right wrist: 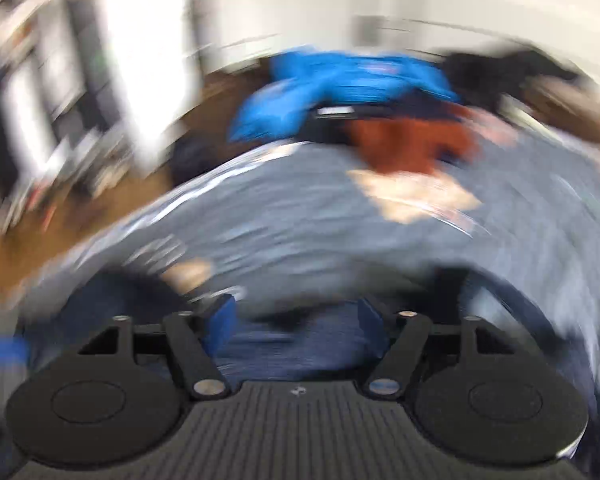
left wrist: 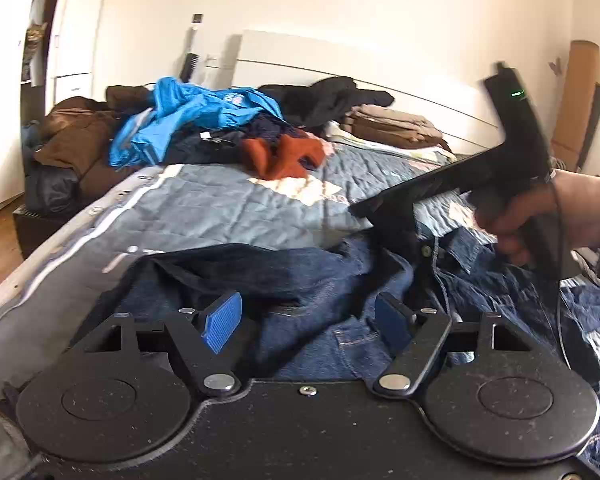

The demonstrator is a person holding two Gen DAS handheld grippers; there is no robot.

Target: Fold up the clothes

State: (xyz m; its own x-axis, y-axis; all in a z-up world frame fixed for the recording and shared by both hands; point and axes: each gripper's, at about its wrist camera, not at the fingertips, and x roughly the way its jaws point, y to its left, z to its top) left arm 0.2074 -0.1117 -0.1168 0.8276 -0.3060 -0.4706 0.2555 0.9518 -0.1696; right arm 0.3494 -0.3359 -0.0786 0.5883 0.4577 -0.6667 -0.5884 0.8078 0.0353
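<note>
1. Left wrist view: the left gripper (left wrist: pixel 306 320) hangs low over a crumpled pair of dark blue denim jeans (left wrist: pixel 284 280) spread across the near part of the grey-blue quilted bedspread (left wrist: pixel 228 200). Its blue ribbed pads (left wrist: pixel 222 326) stand wide apart with only loose denim below them, so nothing is pinched.
2. Same view, right side: a hand (left wrist: pixel 540 220) carries the black right gripper tool (left wrist: pixel 480 184) above the far part of the jeans. It is smeared by motion, and its fingertips cannot be made out from here.
3. Same view, further back: a heap of unfolded clothes waits near the headboard, with a bright blue jacket (left wrist: pixel 196 120), a rust-orange garment (left wrist: pixel 280 156) and a folded tan stack (left wrist: pixel 392 126).
4. Right wrist view: the picture is heavily blurred. The right gripper (right wrist: pixel 296 324) shows its blue pads (right wrist: pixel 222 326) spread well apart, with blurred blue denim (right wrist: pixel 292 344) beneath the gap and no cloth clamped.
5. Judgement on the step: the jeans look bunched, not yet flat. To do it well, each gripper should take a clean single edge, such as waistband and hem, rather than a wad. Pull the cloth taut and level before laying one half over the other, so no creases get trapped.
</note>
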